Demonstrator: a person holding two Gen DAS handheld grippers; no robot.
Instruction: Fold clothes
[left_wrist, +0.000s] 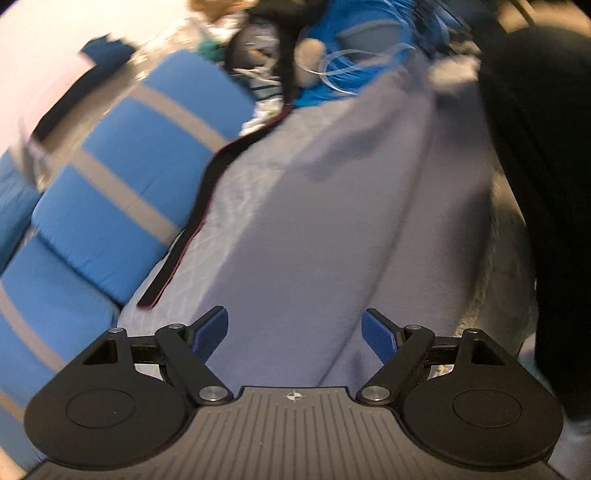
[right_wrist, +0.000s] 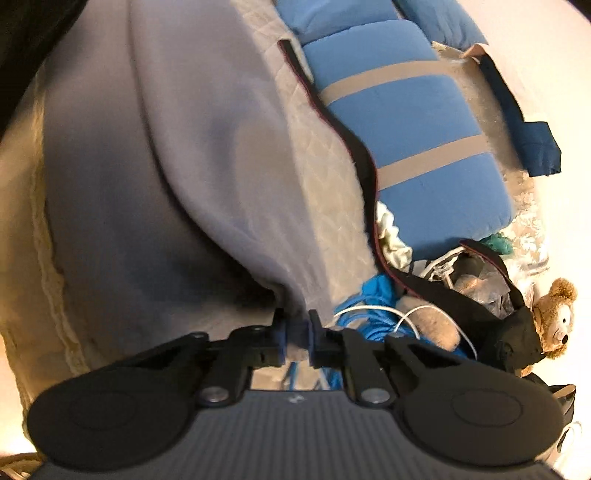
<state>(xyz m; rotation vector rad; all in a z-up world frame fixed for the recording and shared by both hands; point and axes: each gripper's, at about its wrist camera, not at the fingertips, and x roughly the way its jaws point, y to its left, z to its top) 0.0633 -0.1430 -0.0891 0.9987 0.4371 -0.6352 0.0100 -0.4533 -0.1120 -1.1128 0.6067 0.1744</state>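
The quilted bed cover (left_wrist: 236, 229) is the largest thing here, and on it lies the one garment of the task, a grey-lilac fleece garment (left_wrist: 332, 221), spread long and narrow. In the left wrist view its long axis runs away from the left gripper (left_wrist: 294, 334), from just in front of the fingers up toward the far clutter. That gripper hangs over the near end with its blue pads wide apart and nothing between them. The right gripper (right_wrist: 295, 334) is at the opposite end – its fingers are drawn close together and pinch a gathered corner of the same garment, which falls away from them in a deep fold. So the cloth lies between the two grippers, the right one already on it and the left one only near it. I judge that the coming move depends on the left end being taken too, but whether this is an early fold or a late one cannot be told. Beside the garment I count two blue cushions with grey bands (right_wrist: 406, 122) seen whole, one dark strap (right_wrist: 354, 147) along the cover's edge – and one teddy bear (right_wrist: 556, 321), small at the side.
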